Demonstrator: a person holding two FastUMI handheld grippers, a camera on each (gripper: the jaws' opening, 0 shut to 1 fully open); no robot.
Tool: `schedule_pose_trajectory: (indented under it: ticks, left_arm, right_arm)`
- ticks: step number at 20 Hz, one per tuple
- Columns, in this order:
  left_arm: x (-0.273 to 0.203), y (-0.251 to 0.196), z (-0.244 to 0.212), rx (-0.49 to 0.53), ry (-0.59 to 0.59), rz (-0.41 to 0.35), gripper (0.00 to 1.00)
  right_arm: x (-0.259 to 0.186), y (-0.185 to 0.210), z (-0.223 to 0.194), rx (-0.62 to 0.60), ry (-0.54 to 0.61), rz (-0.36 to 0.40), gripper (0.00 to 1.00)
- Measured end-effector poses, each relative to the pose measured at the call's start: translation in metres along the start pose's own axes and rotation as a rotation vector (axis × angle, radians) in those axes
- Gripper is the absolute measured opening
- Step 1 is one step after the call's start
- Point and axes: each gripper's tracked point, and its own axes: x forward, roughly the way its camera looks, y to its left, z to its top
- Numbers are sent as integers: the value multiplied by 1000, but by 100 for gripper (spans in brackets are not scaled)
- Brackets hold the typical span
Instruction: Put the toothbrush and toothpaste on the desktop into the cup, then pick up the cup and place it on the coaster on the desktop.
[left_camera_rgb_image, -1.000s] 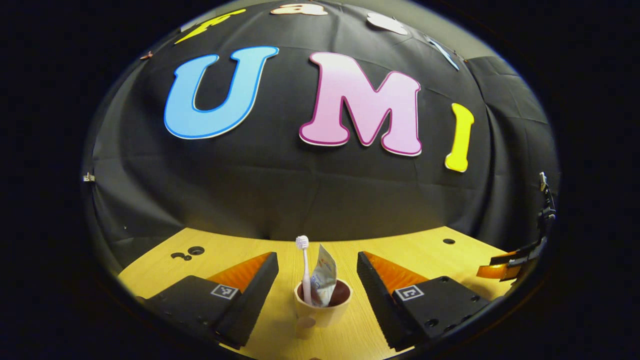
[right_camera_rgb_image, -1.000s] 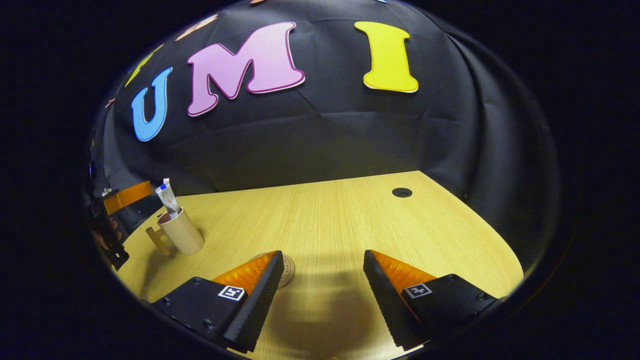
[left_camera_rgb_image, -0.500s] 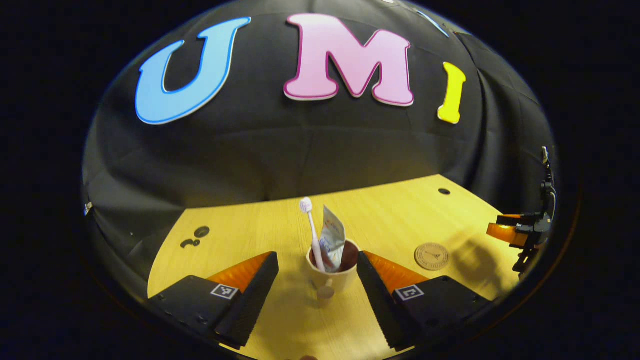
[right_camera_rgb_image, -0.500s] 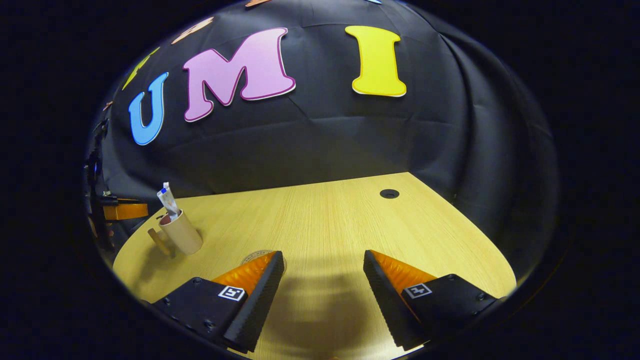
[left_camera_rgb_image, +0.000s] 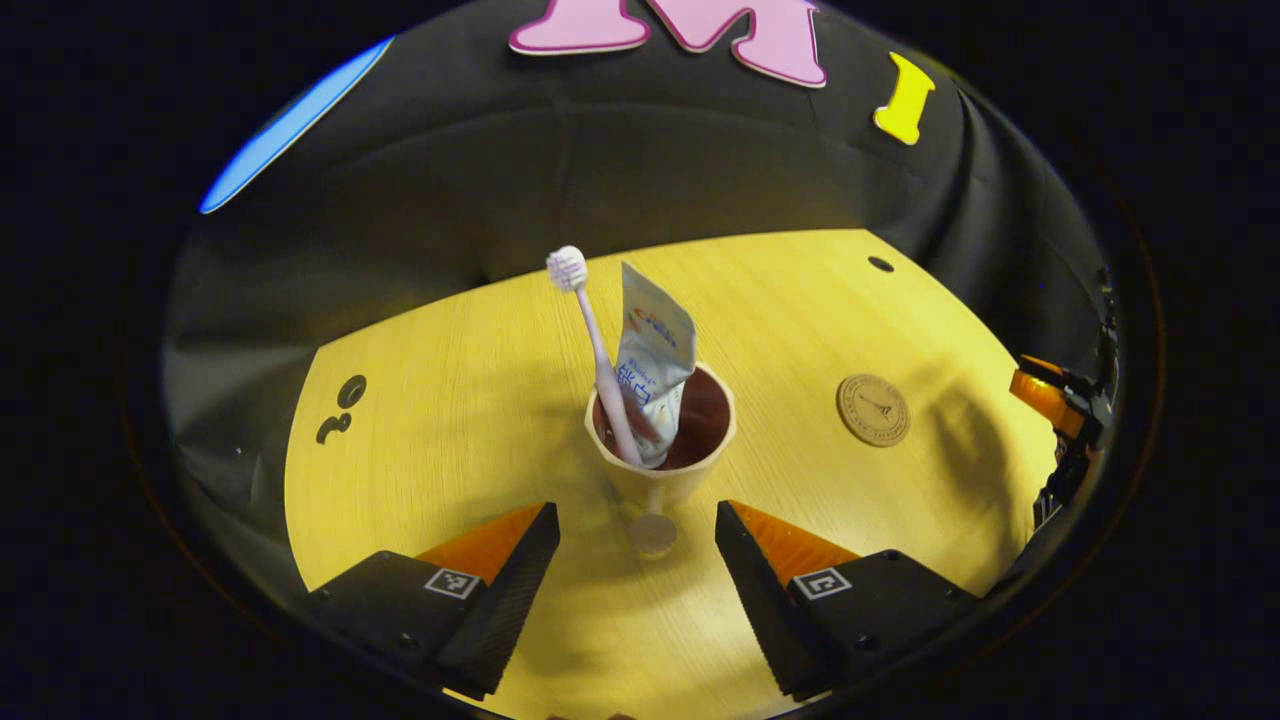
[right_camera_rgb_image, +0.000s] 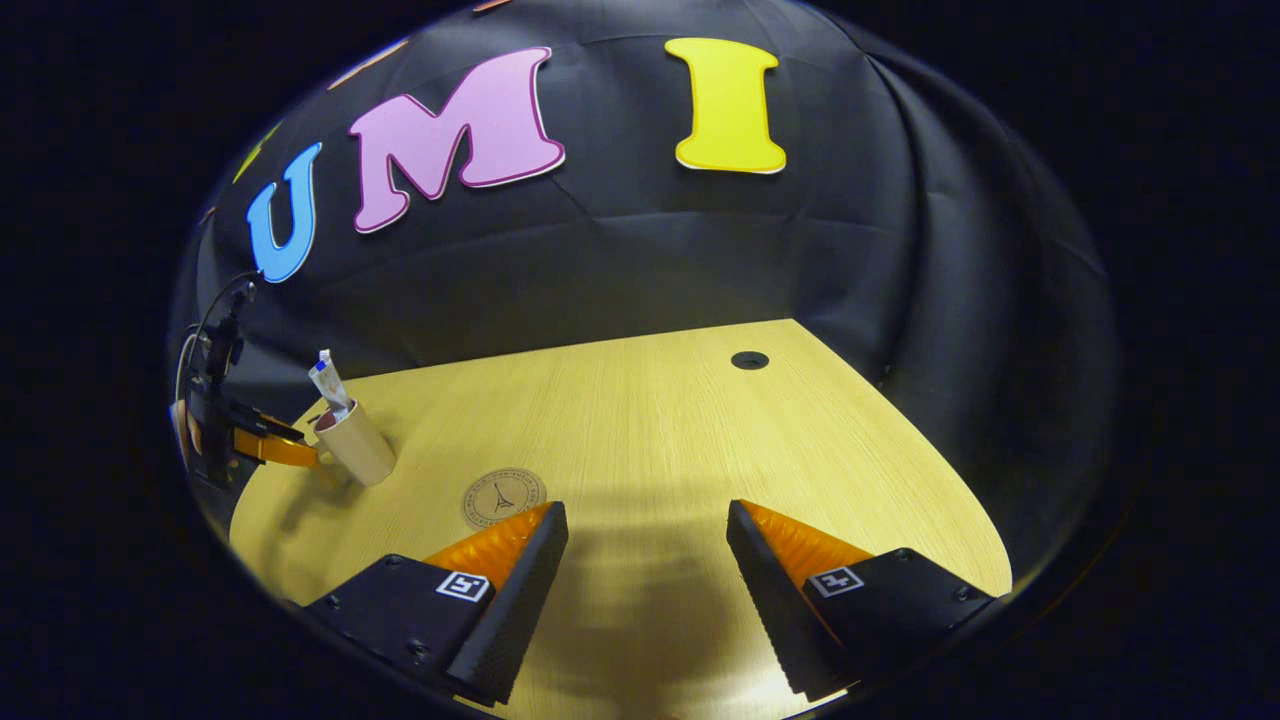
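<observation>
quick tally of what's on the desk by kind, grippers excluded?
cup: 1
toothbrush: 1, standing in the cup
toothpaste tube: 1, standing in the cup
coaster: 1, bare
Total: 4

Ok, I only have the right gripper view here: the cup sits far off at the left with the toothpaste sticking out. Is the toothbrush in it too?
Observer: Yes. In the left gripper view the toothbrush stands in the cup beside the toothpaste, head up.
Operator: Is the left gripper gripping the cup?
Observer: No. The left gripper is open, with the cup's handle pointing into the gap between its fingers; neither finger touches it.
</observation>
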Motion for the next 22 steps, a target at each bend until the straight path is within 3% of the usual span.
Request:
schedule_pose_trajectory:
  ticks: [9, 12, 15, 16, 18, 19, 20, 22]
  left_arm:
    - [31, -6, -11, 41, 238, -27, 96]
    - [38, -15, -13, 15, 267, -45, 78]
    - [42, -16, -13, 7, 287, -32, 68]
    - [43, -16, -13, 9, 290, -27, 50]
    - [42, -15, -14, 4, 306, -22, 43]
    - [41, -14, -15, -1, 310, -24, 34]
    - [42, -15, -15, -9, 317, -25, 36]
    - [41, -17, -16, -24, 317, -28, 29]
  right_arm:
    - [-12, -40, -13, 45, 48, -68, 98]
    - [-11, -49, -11, 64, 50, -81, 98]
    - [-13, -53, -12, 71, 58, -86, 98]
    - [-13, -55, -11, 72, 58, -87, 98]
    - [-13, -55, -13, 74, 63, -87, 98]
    - [-14, -56, -14, 77, 70, -86, 98]
    - [-14, -55, -15, 81, 75, -85, 98]
    - [-15, -54, -14, 81, 74, -85, 98]
